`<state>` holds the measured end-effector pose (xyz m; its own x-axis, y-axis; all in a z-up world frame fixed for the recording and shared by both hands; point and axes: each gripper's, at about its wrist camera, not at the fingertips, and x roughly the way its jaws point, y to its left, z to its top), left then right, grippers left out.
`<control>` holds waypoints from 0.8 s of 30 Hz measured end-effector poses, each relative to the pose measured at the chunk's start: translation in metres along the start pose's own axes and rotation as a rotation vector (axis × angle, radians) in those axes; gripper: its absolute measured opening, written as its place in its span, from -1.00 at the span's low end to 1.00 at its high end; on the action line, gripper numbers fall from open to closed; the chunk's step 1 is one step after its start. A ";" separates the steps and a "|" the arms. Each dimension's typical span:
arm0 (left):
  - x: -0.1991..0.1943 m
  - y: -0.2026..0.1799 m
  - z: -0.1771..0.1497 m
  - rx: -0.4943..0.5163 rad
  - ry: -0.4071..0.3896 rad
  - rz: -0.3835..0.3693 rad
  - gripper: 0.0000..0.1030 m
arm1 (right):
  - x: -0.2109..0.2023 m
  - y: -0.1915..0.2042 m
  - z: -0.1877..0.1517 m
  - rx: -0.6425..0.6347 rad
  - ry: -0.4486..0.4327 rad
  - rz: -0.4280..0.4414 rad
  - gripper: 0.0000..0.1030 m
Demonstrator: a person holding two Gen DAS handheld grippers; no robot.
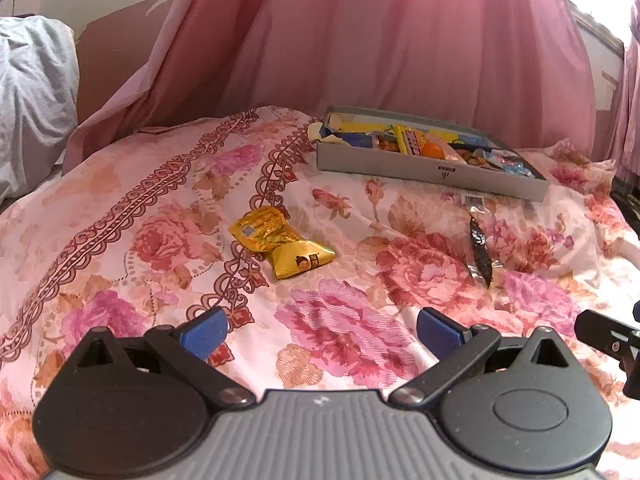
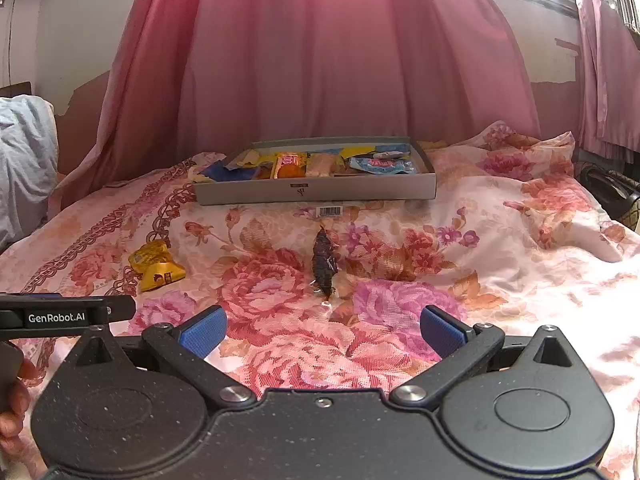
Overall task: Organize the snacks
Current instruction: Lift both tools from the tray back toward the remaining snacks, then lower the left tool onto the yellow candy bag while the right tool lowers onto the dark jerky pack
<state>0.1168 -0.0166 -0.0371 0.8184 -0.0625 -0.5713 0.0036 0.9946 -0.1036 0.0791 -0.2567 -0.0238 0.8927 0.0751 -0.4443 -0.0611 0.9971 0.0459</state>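
Note:
A grey shallow box (image 1: 424, 170) (image 2: 320, 193) holding several colourful snack packets rests on the floral bedspread. Two crumpled yellow snack packets (image 1: 280, 242) (image 2: 156, 265) lie together on the spread, ahead of my left gripper (image 1: 322, 330). A dark snack in a clear wrapper (image 1: 480, 248) (image 2: 325, 264) lies just in front of the box, straight ahead of my right gripper (image 2: 323, 330). Both grippers hover open over the bed with nothing between their blue pads. The left gripper's side (image 2: 64, 316) shows at the left edge of the right wrist view.
The floral bedspread (image 1: 120, 240) (image 2: 500, 260) is rumpled at the right. Pink curtains (image 1: 360, 40) (image 2: 340, 60) hang behind the bed. A pale blue cloth (image 1: 32, 92) is bunched at the far left. A hand (image 2: 12, 400) shows at lower left.

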 end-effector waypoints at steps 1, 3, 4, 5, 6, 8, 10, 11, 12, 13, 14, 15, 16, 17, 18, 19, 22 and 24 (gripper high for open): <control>0.003 0.000 0.002 0.006 0.006 0.002 0.99 | 0.002 0.000 0.000 0.000 0.002 0.001 0.99; 0.009 0.000 0.006 0.017 0.023 0.007 0.99 | 0.008 0.000 0.002 -0.004 0.005 0.000 0.99; 0.013 0.002 0.008 0.022 0.029 0.007 0.99 | 0.011 0.000 0.002 -0.009 0.005 -0.001 0.99; 0.017 0.003 0.011 0.026 0.033 0.009 0.99 | 0.015 0.001 0.003 -0.014 0.003 -0.001 0.99; 0.022 0.004 0.014 0.034 0.039 0.010 0.99 | 0.019 0.002 0.004 -0.018 0.001 0.002 0.99; 0.032 0.007 0.018 0.052 0.044 0.014 0.99 | 0.028 0.003 0.005 -0.020 -0.002 0.009 0.99; 0.042 0.009 0.023 0.065 0.040 0.016 0.99 | 0.038 0.005 0.005 -0.025 -0.001 0.020 0.99; 0.047 0.010 0.024 0.068 0.036 0.006 0.99 | 0.043 0.006 0.005 -0.032 0.002 0.029 0.99; 0.052 0.012 0.026 0.068 0.033 -0.009 0.99 | 0.047 0.007 0.004 -0.038 0.002 0.035 0.99; 0.057 0.014 0.028 0.069 0.037 -0.026 0.99 | 0.051 0.009 0.004 -0.044 0.005 0.040 0.99; 0.062 0.015 0.030 0.066 0.042 -0.038 0.99 | 0.056 0.009 0.004 -0.047 0.005 0.045 0.99; 0.068 0.017 0.031 0.058 0.039 -0.043 0.99 | 0.060 0.010 0.004 -0.048 0.003 0.049 0.99; 0.073 0.018 0.033 0.048 0.035 -0.047 0.99 | 0.066 0.010 0.005 -0.046 0.003 0.052 0.98; 0.078 0.020 0.035 0.039 0.034 -0.052 0.99 | 0.072 0.010 0.006 -0.040 0.005 0.053 0.98; 0.083 0.021 0.037 0.030 0.038 -0.058 0.99 | 0.079 0.010 0.007 -0.032 0.009 0.054 0.97; 0.088 0.023 0.039 0.023 0.046 -0.067 0.99 | 0.085 0.009 0.009 -0.028 0.013 0.056 0.95; 0.101 0.027 0.044 0.002 0.049 -0.079 0.99 | 0.106 0.008 0.013 -0.041 0.009 0.040 0.87; 0.109 0.031 0.046 -0.017 0.051 -0.088 0.98 | 0.118 0.007 0.015 -0.038 0.015 0.034 0.81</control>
<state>0.2327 0.0111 -0.0648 0.7851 -0.1540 -0.5999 0.0643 0.9836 -0.1683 0.1912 -0.2416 -0.0622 0.8831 0.1085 -0.4564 -0.1083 0.9938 0.0268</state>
